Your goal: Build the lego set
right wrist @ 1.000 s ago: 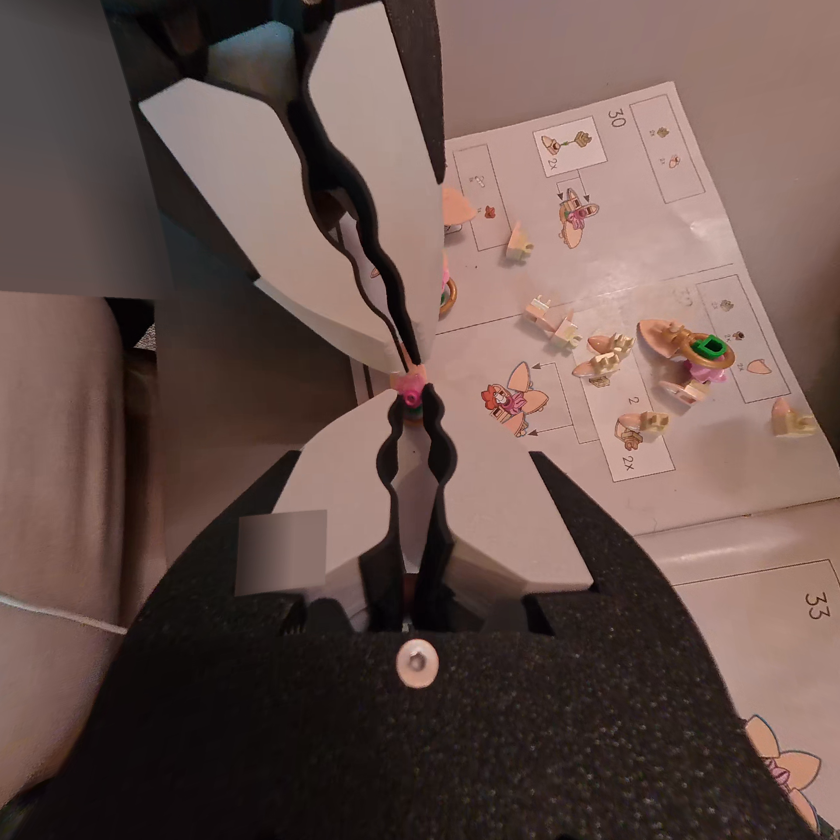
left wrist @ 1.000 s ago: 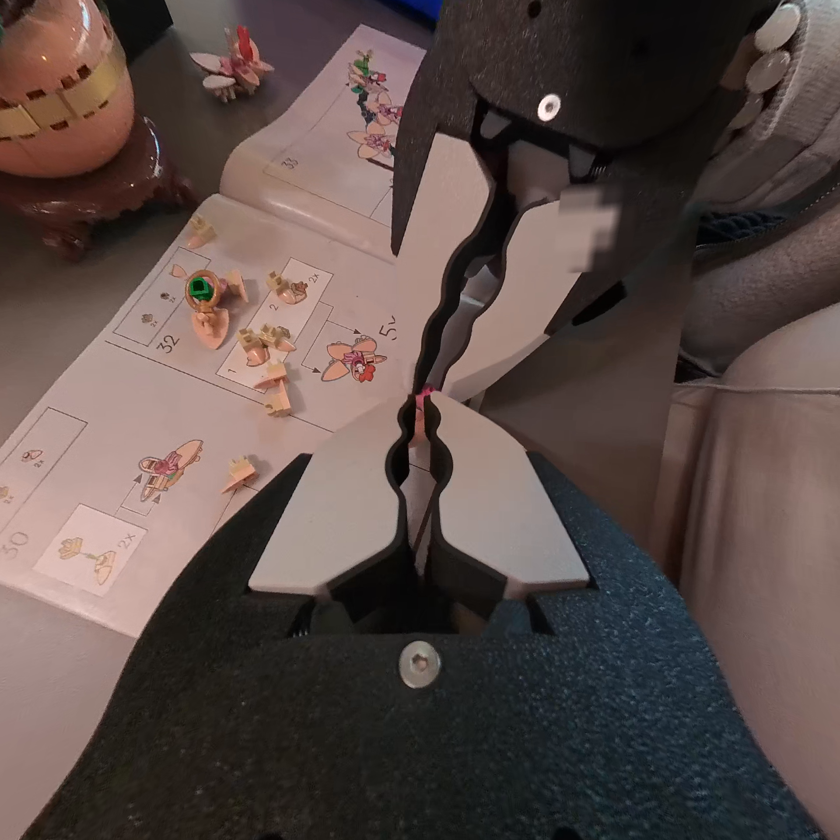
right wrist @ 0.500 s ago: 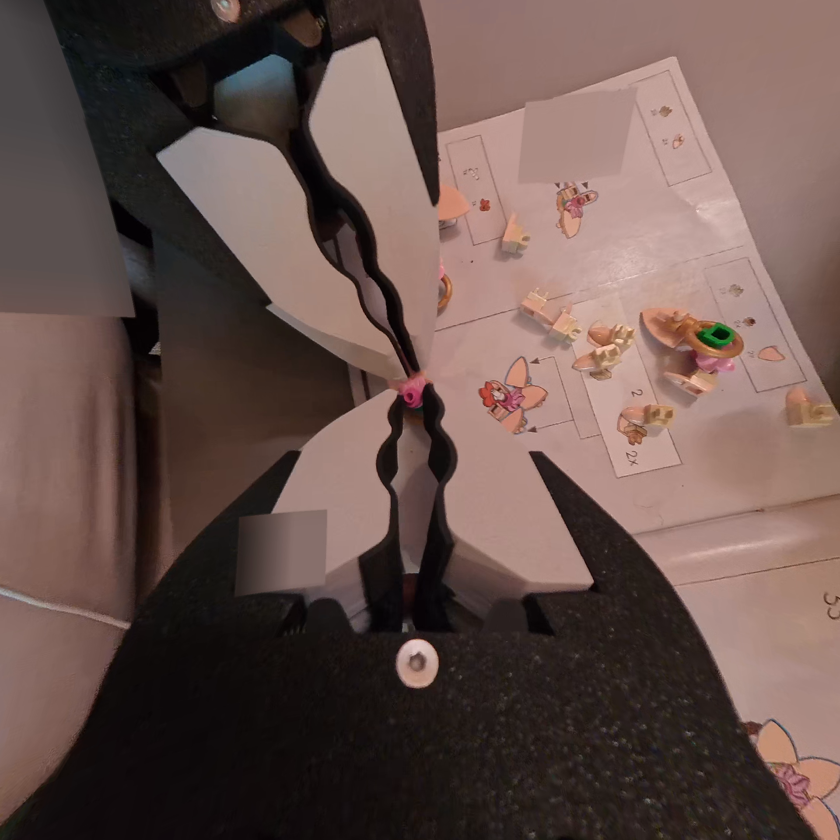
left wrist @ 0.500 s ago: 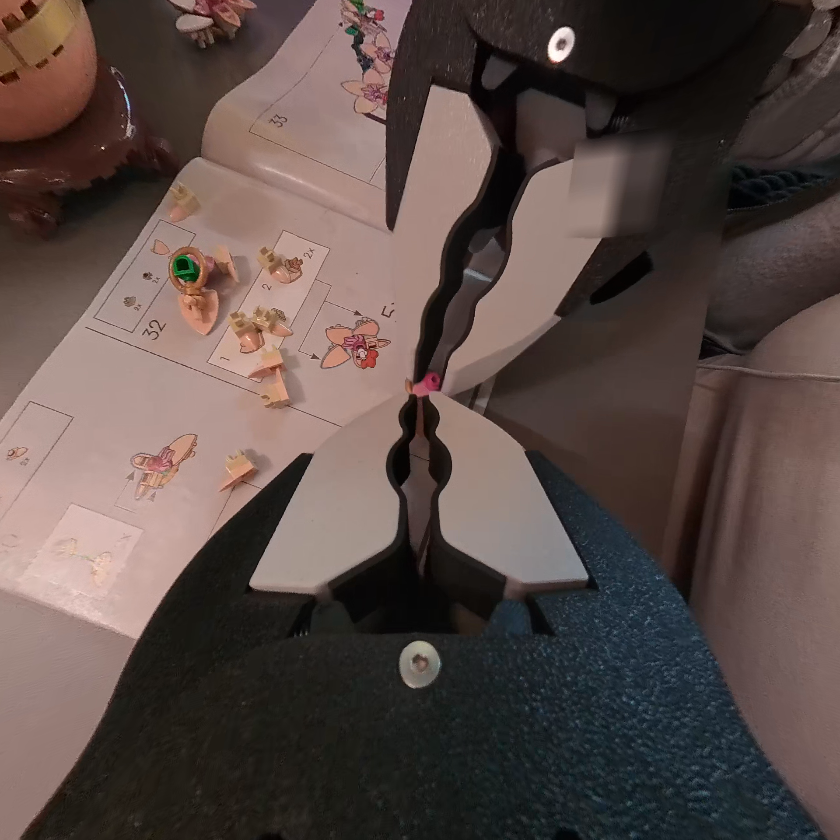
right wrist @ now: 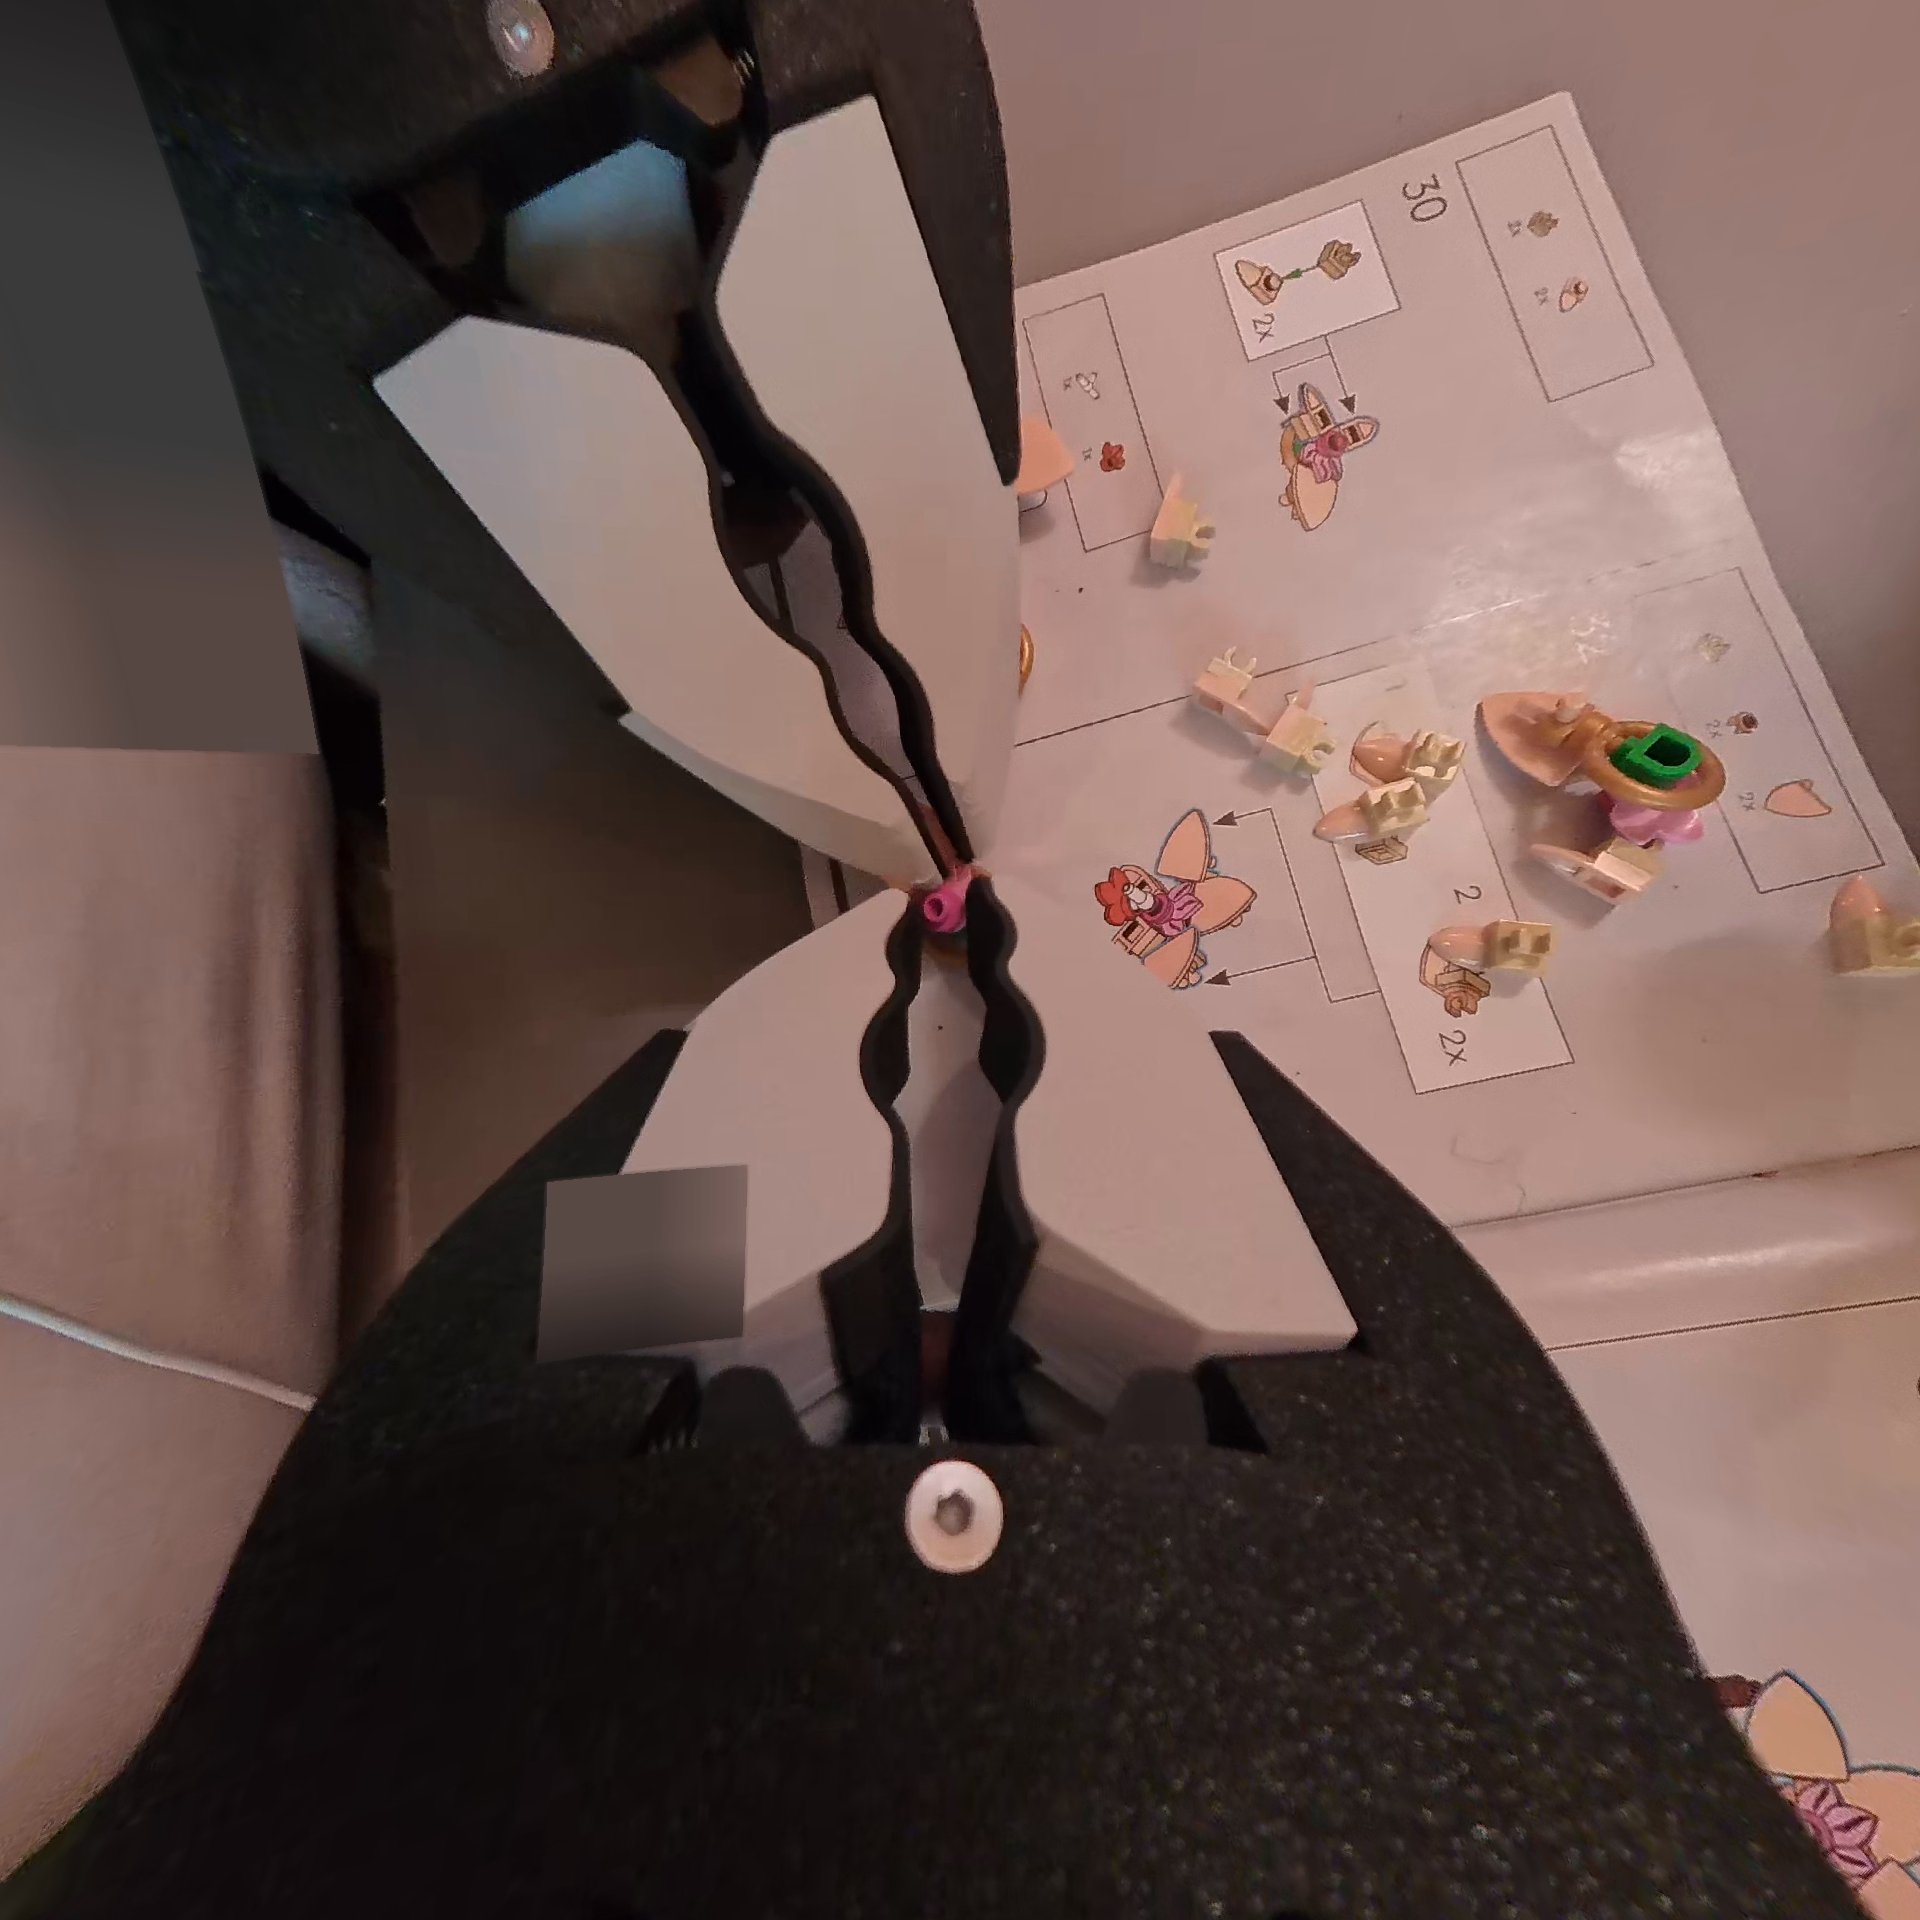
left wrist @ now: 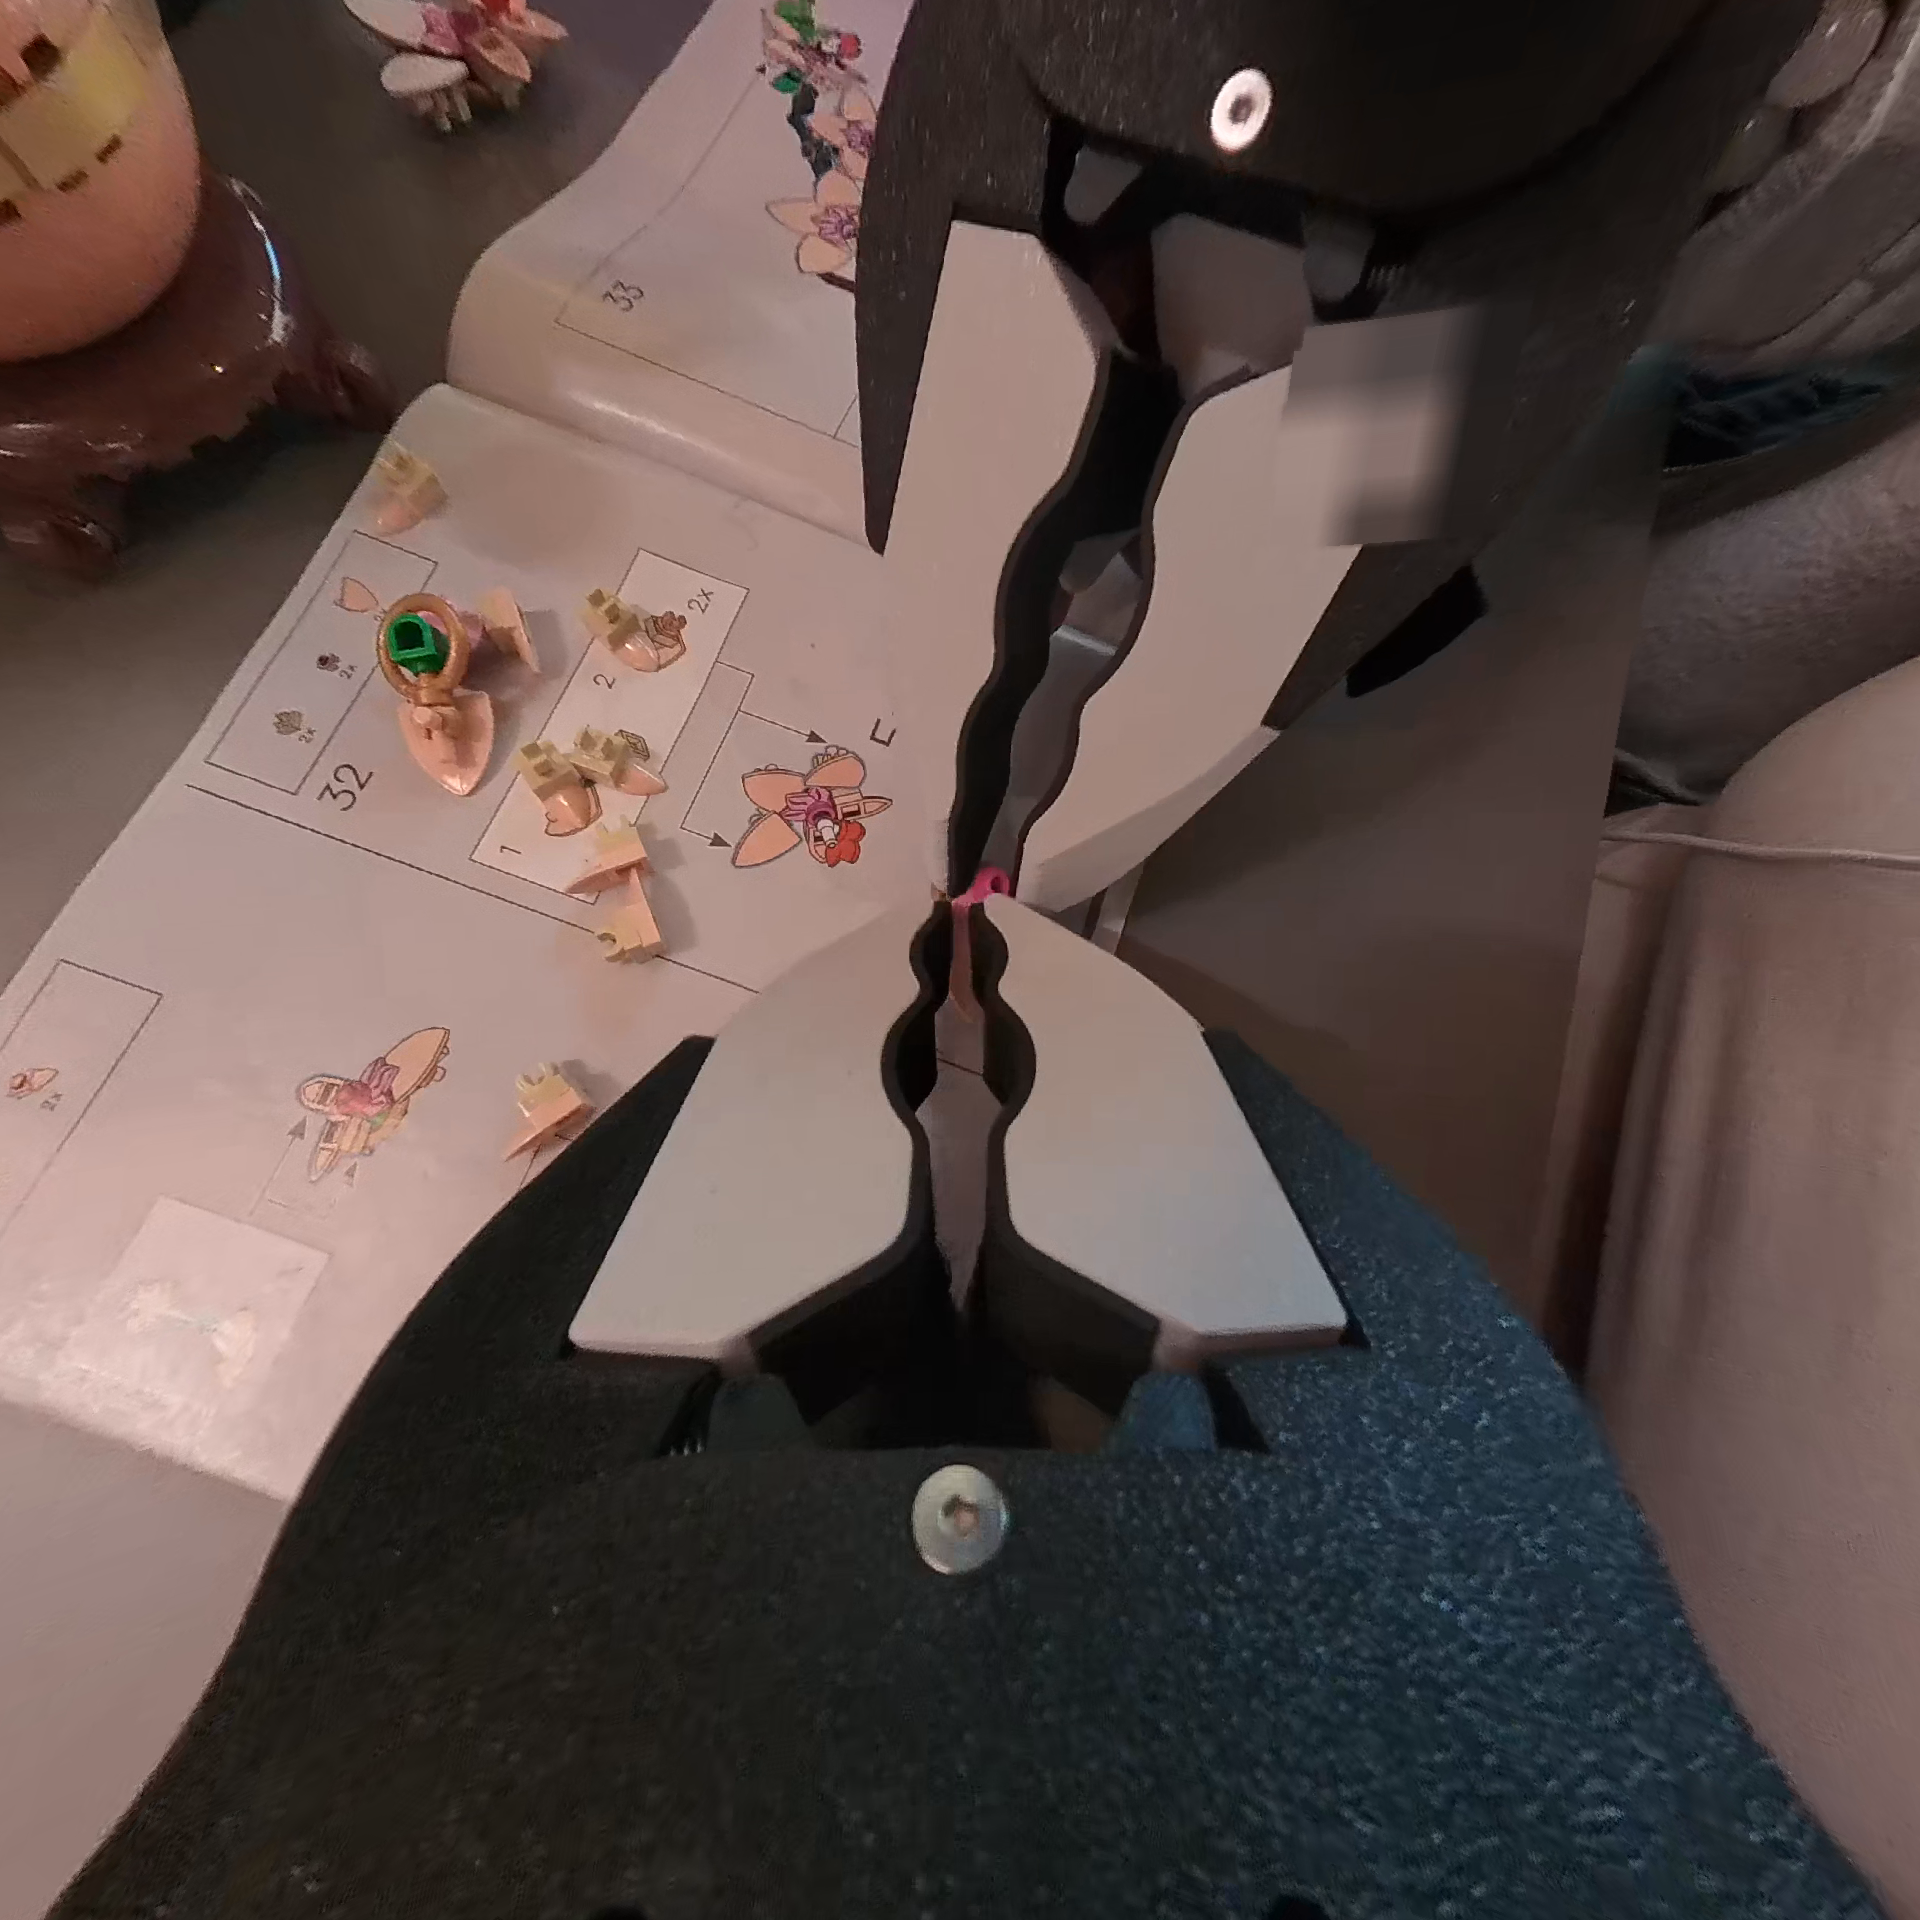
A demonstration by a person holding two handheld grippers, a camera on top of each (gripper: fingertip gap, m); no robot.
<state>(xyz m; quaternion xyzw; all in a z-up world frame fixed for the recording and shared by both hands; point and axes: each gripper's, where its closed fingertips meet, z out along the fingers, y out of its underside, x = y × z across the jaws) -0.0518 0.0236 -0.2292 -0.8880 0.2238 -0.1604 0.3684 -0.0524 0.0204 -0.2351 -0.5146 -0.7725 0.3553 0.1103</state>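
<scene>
My left gripper (left wrist: 961, 912) and right gripper (left wrist: 977, 868) meet tip to tip above the open instruction booklet (left wrist: 208, 1039). The left is shut on a thin peach petal piece (left wrist: 964, 971). The right is shut on a small pink piece (left wrist: 985, 885) pressed against the petal's end. In the right wrist view the right gripper (right wrist: 951, 920) grips the pink piece (right wrist: 943, 906), with a bit of gold and green just under it. The left gripper (right wrist: 951, 847) comes down from above. Most of both held parts is hidden by the fingers.
On the booklet (right wrist: 1455, 1091) lie several loose tan and peach pieces (left wrist: 613, 862) (right wrist: 1382, 810) and a part-built flower with a gold ring and green stud (left wrist: 416, 644) (right wrist: 1652, 769). A pink egg-shaped build on a brown stand (left wrist: 62, 208) and a finished flower (left wrist: 457, 52) stand beyond. A person's leg (left wrist: 1766, 1143) is beside the table. My left and right fingertips are right by each other. The finished flower (left wrist: 457, 52) is about 20 centimetres from both grippers' fingertips.
Both grippers have stayed shut and tip to tip at the pink piece. Only their angle and the view of the booklet have shifted slightly.
</scene>
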